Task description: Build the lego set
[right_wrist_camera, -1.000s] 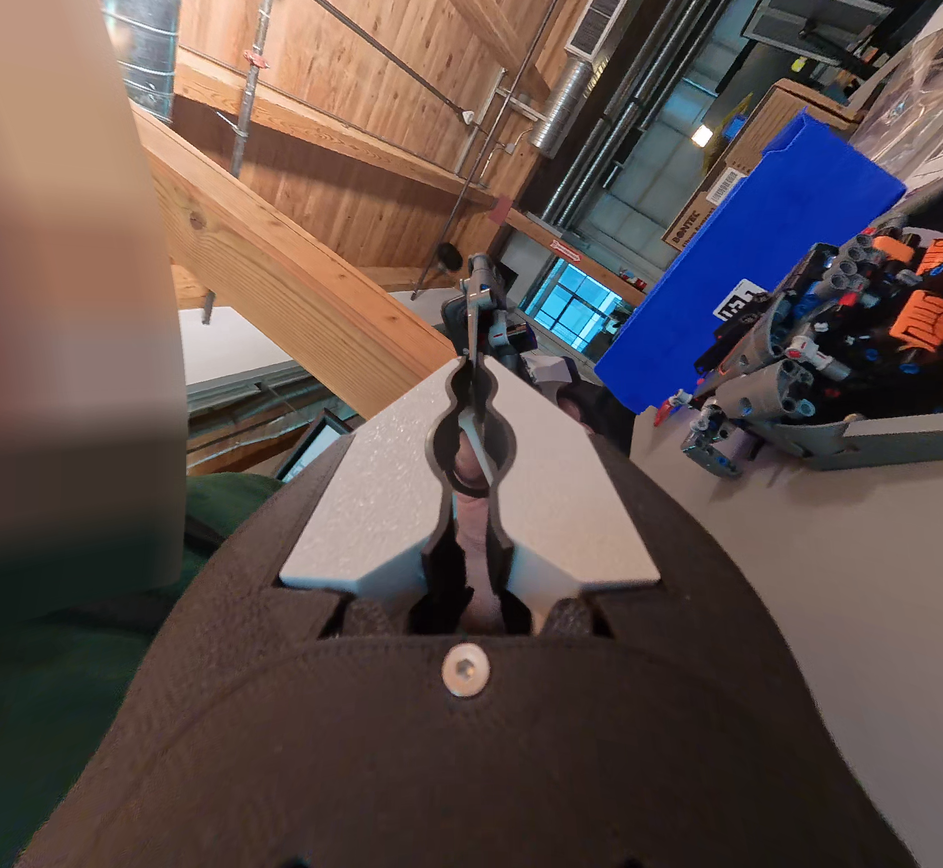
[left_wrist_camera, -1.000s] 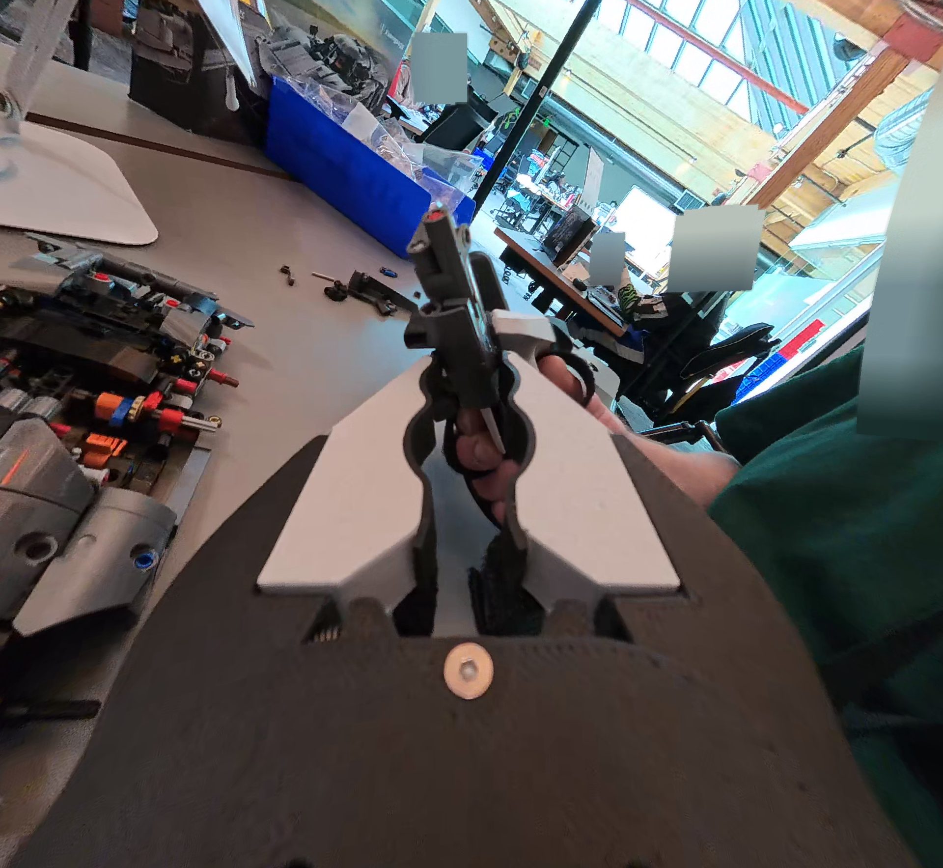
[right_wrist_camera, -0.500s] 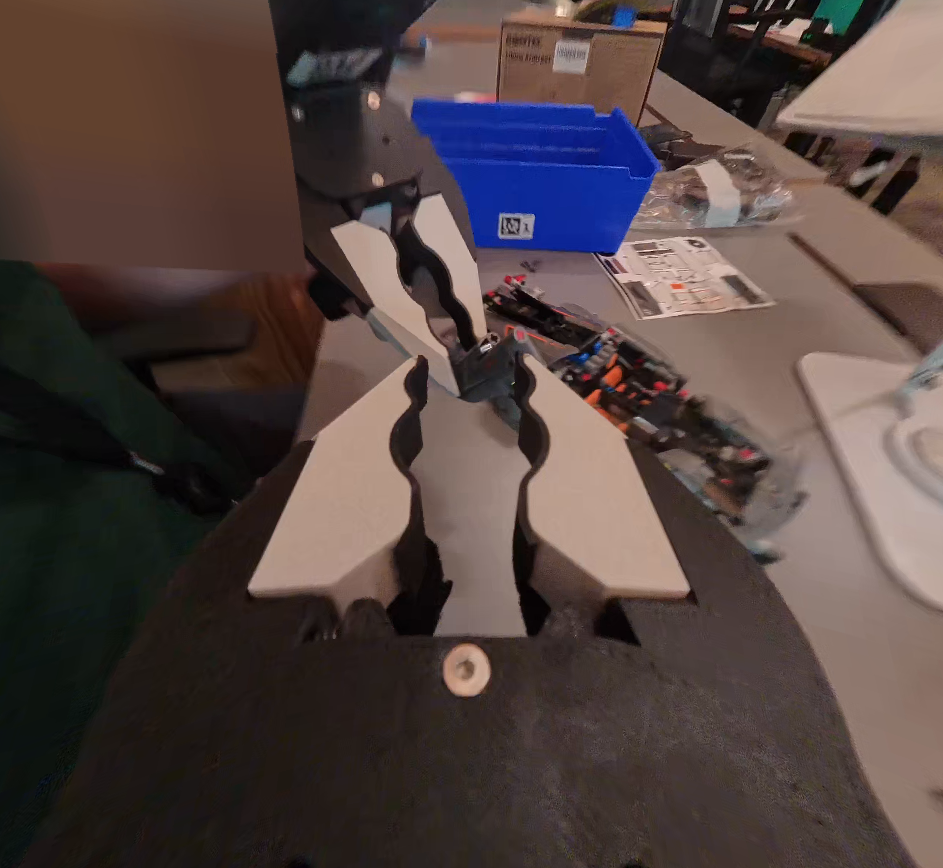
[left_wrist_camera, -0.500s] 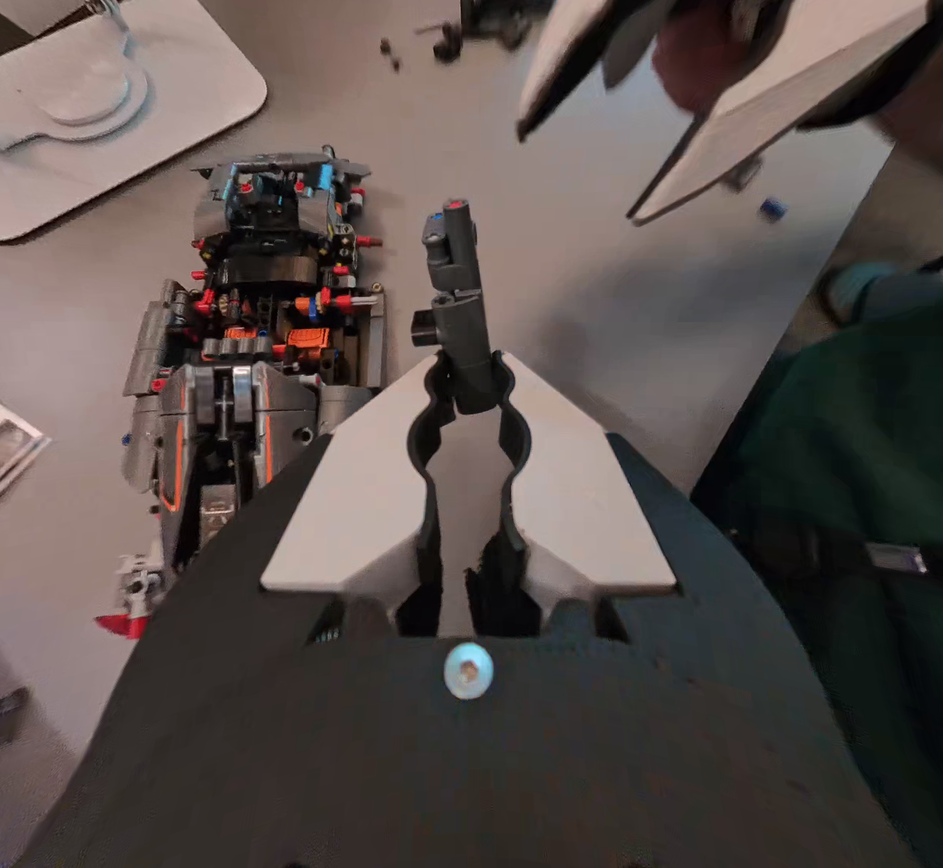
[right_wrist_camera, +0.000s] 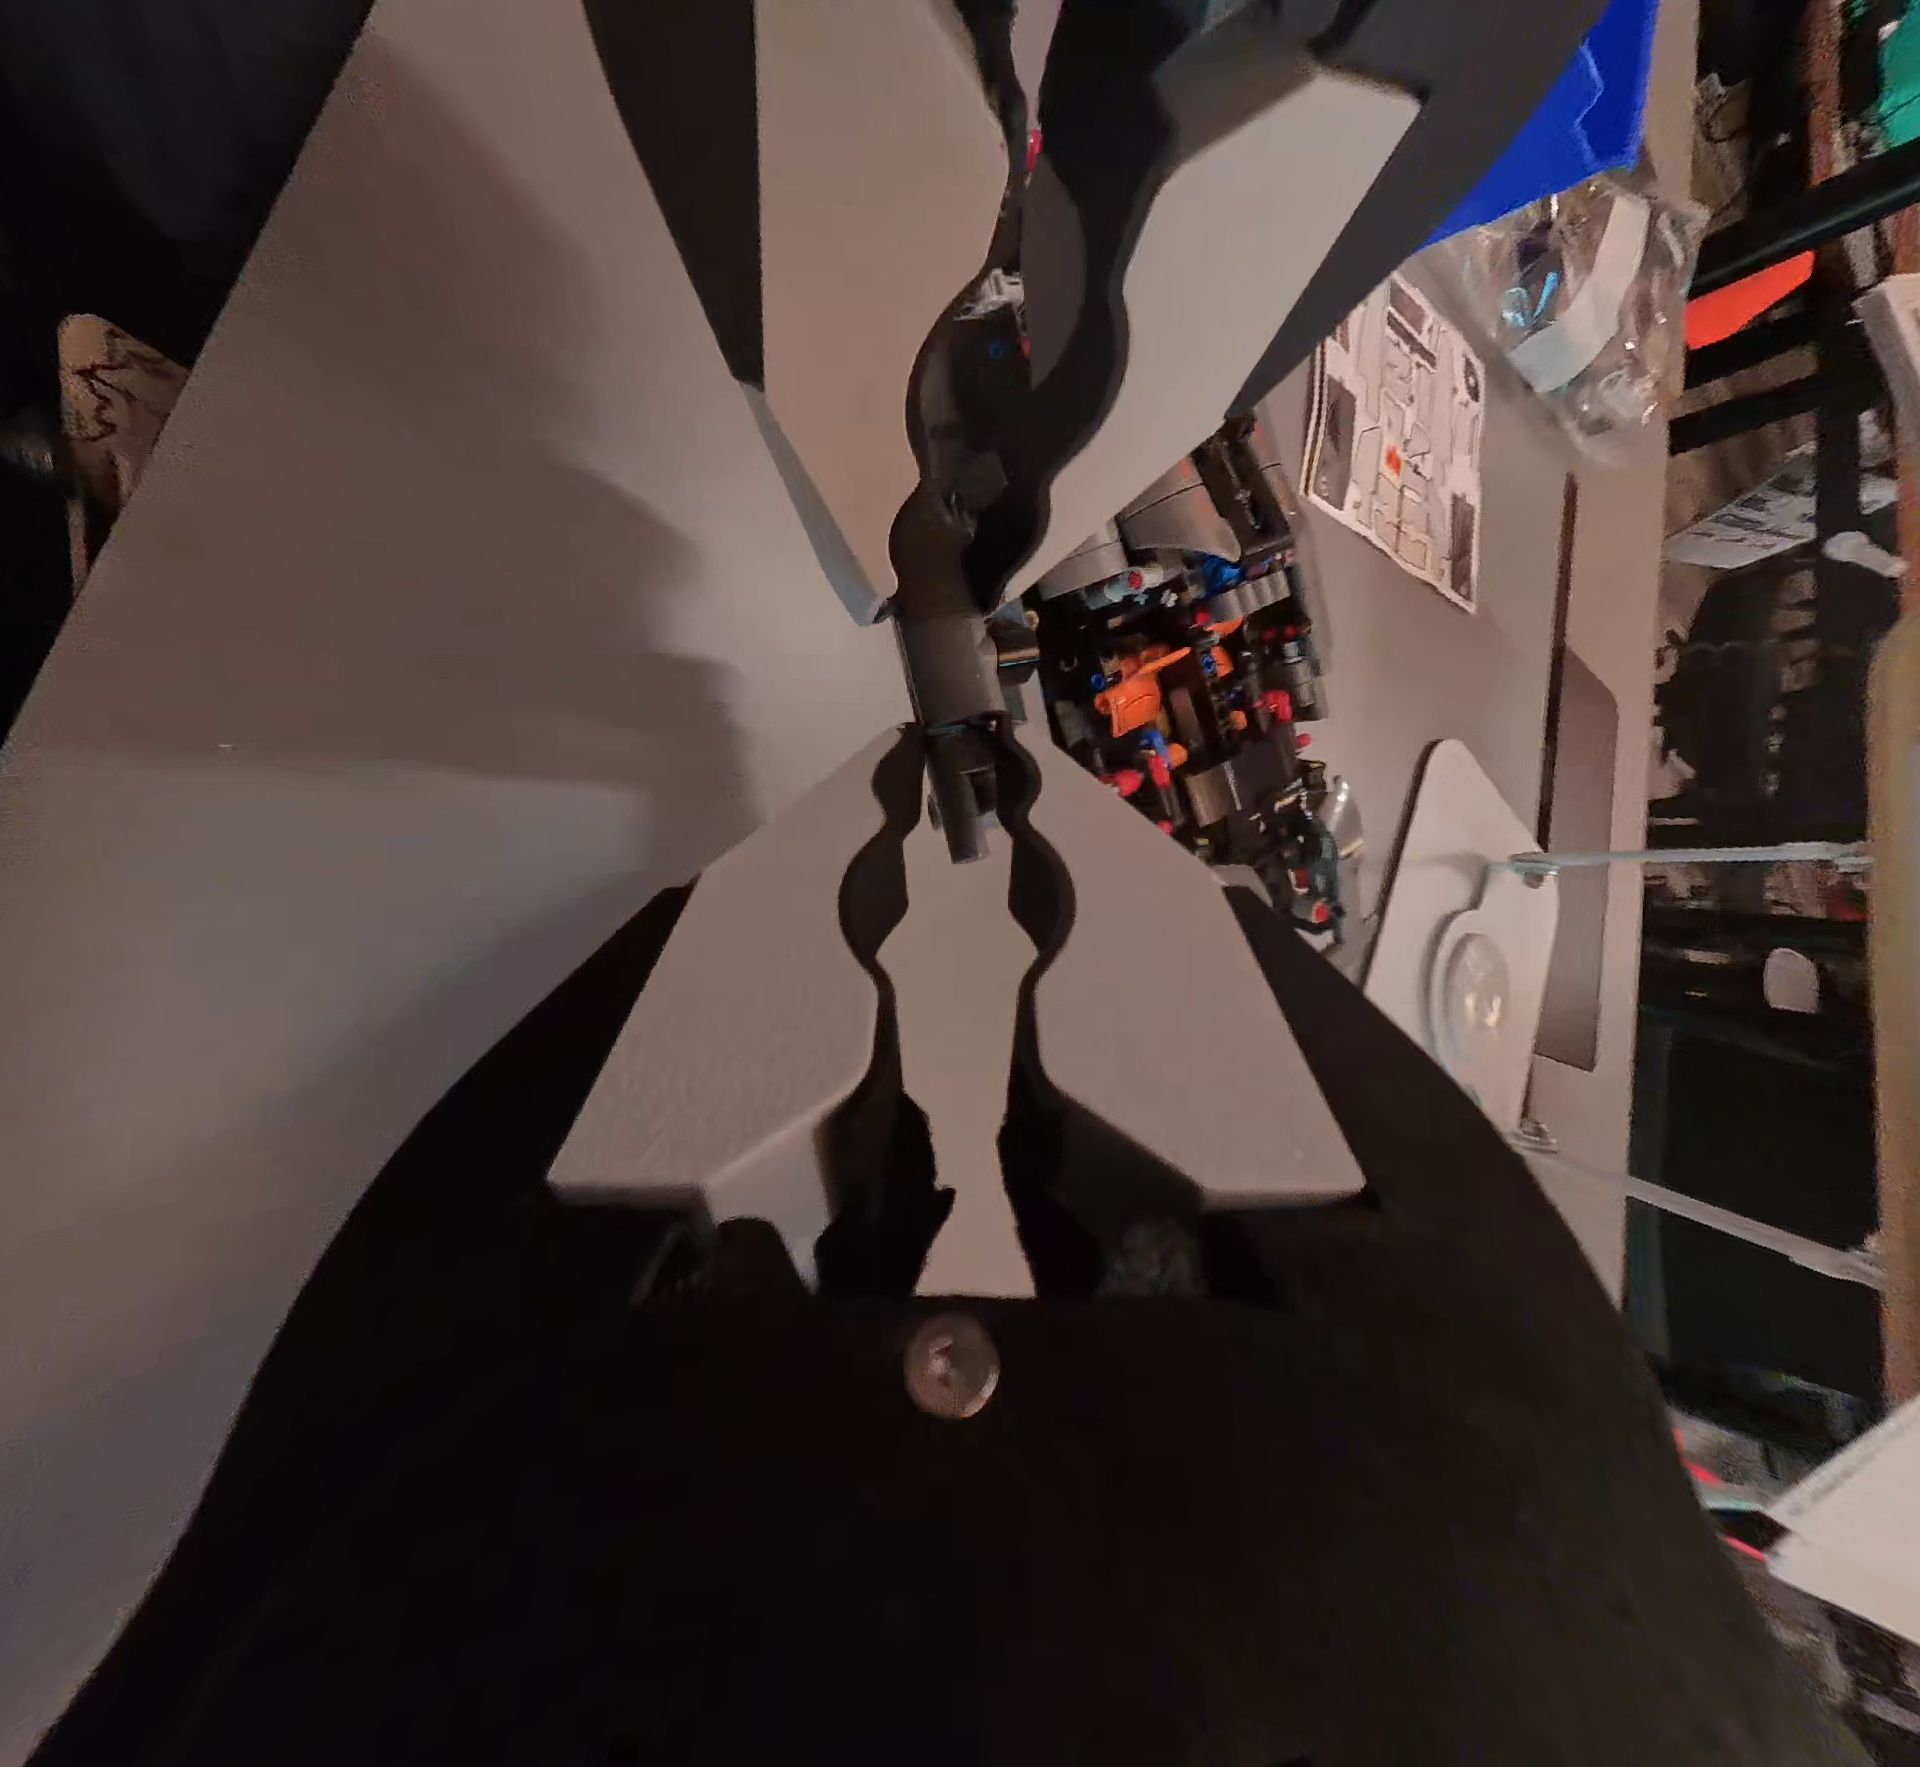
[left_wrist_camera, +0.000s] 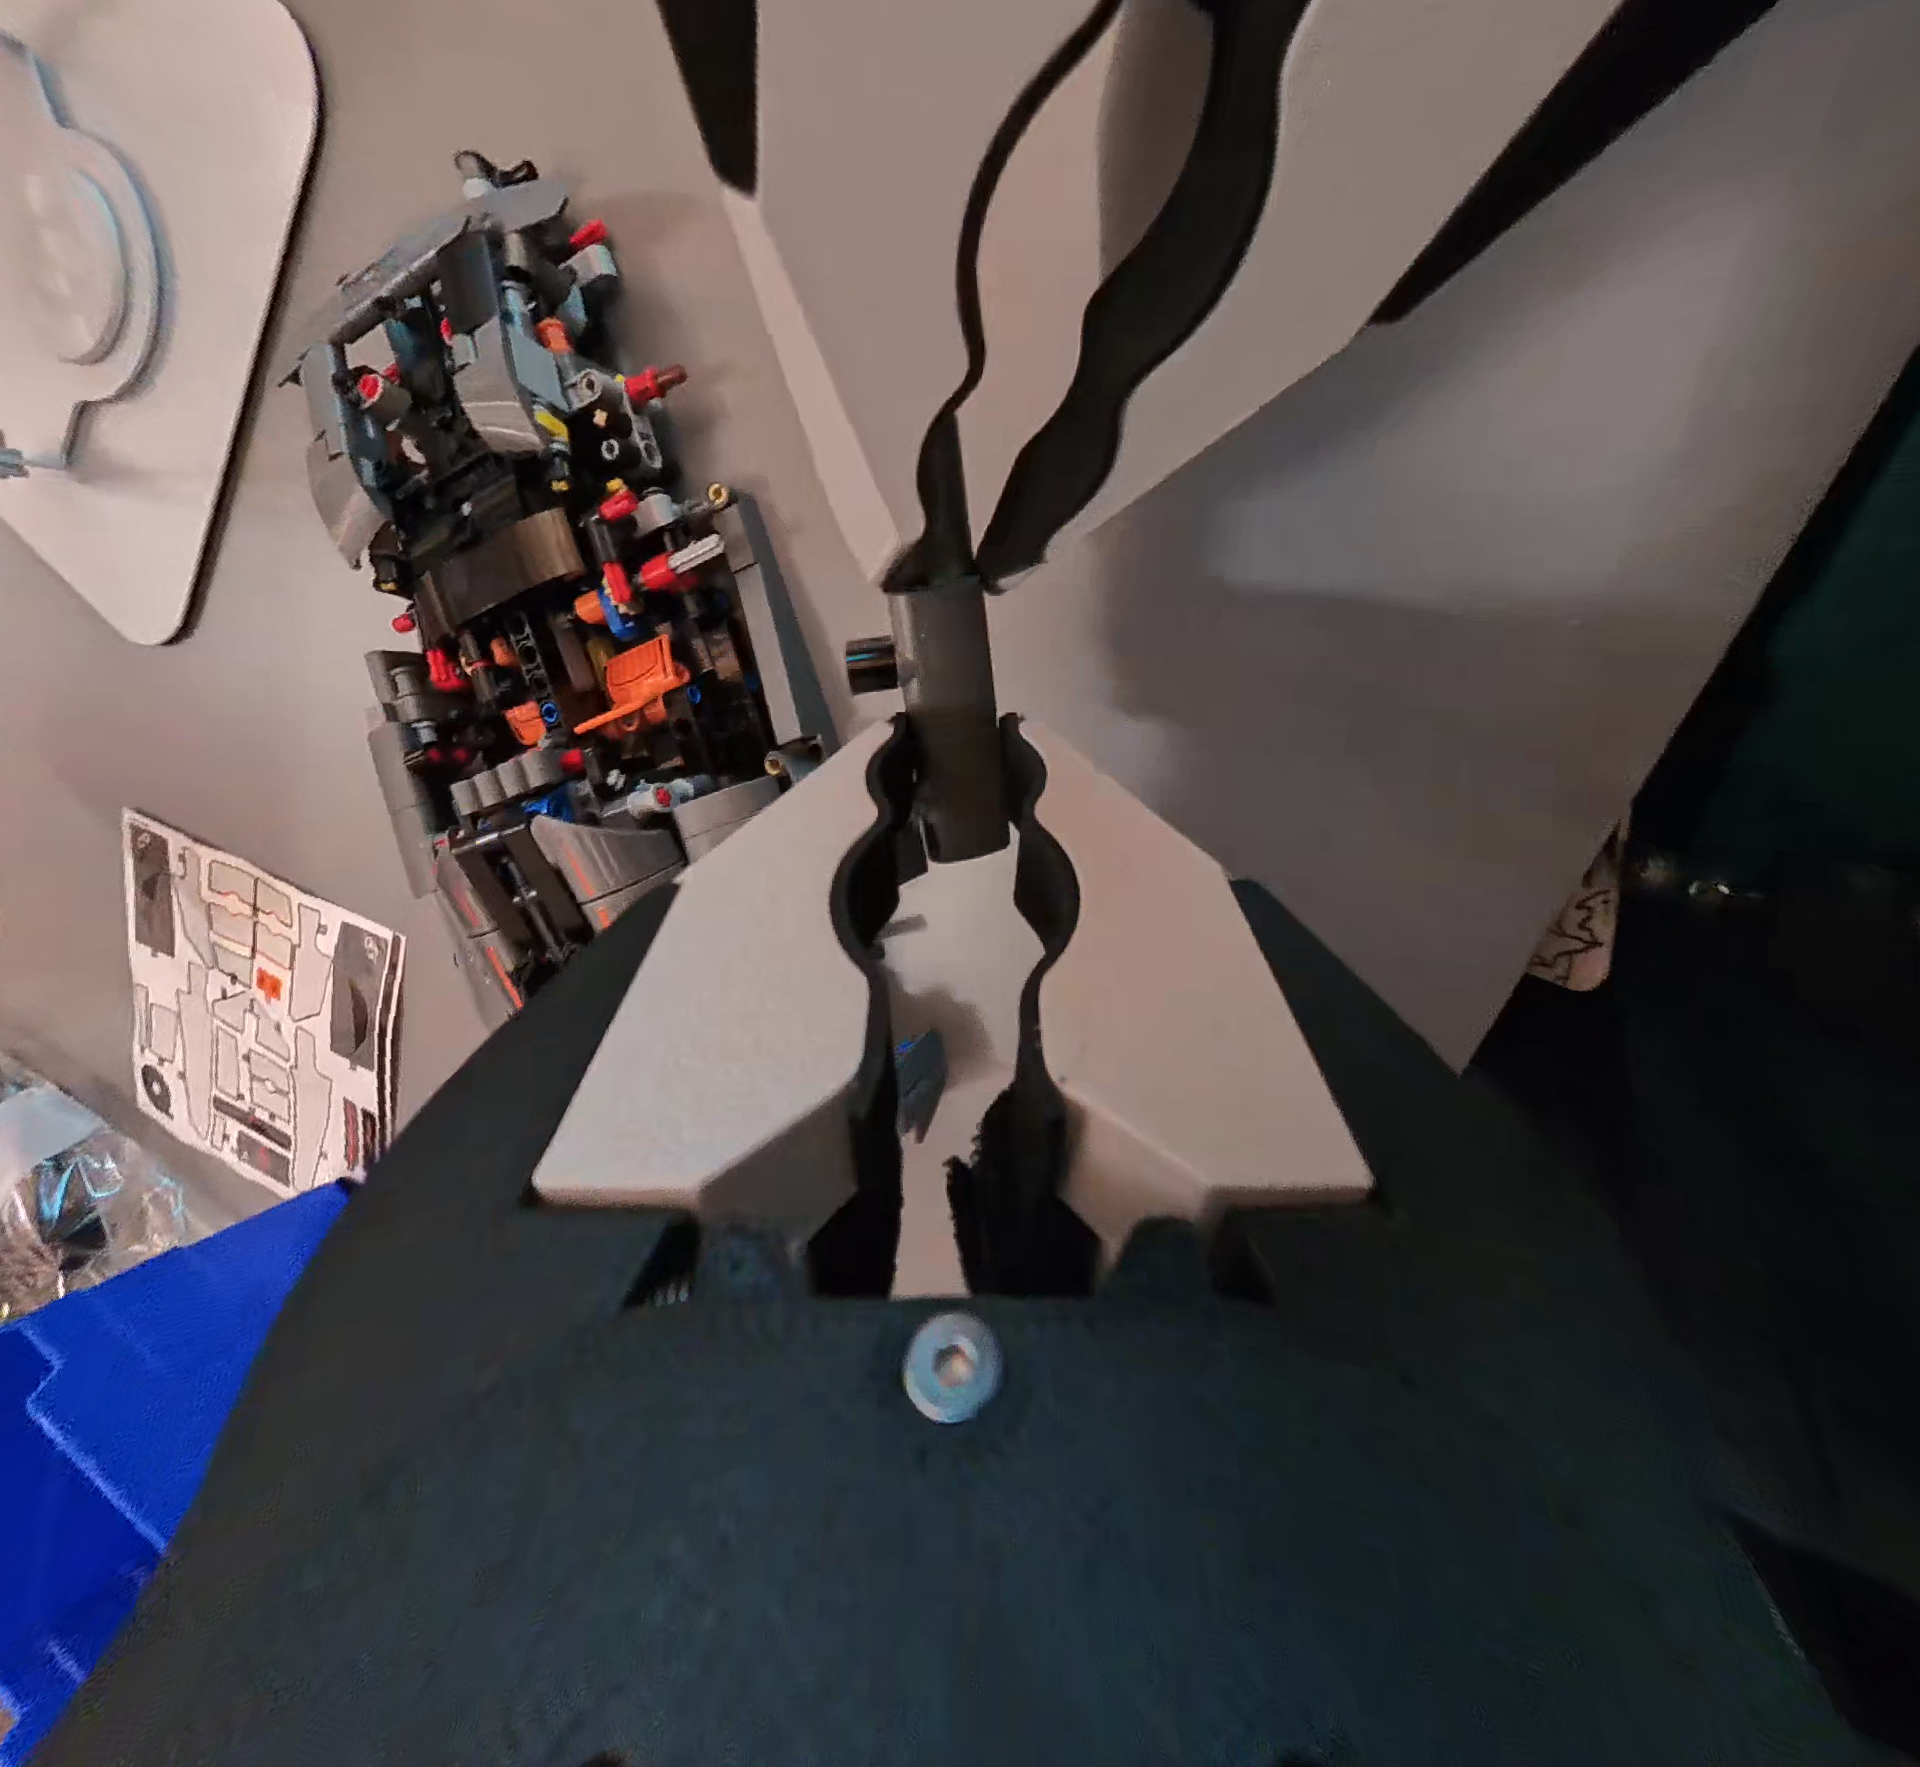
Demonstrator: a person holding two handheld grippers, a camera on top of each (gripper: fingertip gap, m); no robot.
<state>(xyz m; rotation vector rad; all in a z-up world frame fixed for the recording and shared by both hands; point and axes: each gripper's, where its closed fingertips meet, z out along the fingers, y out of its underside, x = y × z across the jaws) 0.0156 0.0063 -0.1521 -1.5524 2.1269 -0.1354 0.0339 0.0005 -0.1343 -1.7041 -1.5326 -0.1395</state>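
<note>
Dark grey lego piece (left_wrist_camera: 951, 709) held in air between both tools, above grey table (left_wrist_camera: 1351, 678). Left gripper (left_wrist_camera: 954, 782) clamped on near end; right gripper (right_wrist_camera: 961, 782) closed on far end. Half-built model (left_wrist_camera: 551, 595) at 10 o'clock. Probably handover or re-grip; next, steady pull without twisting.

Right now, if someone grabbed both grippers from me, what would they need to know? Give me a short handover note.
Left gripper: shut on the dark grey lego piece, held above the table.
Right gripper: closed on the same piece's opposite end, tip to tip with the left.
Lego model: partly built, lying on the table left of the grippers; sticker sheet and blue bin nearby.
Done: piece picked up. Left: fit it onto the model.
</note>
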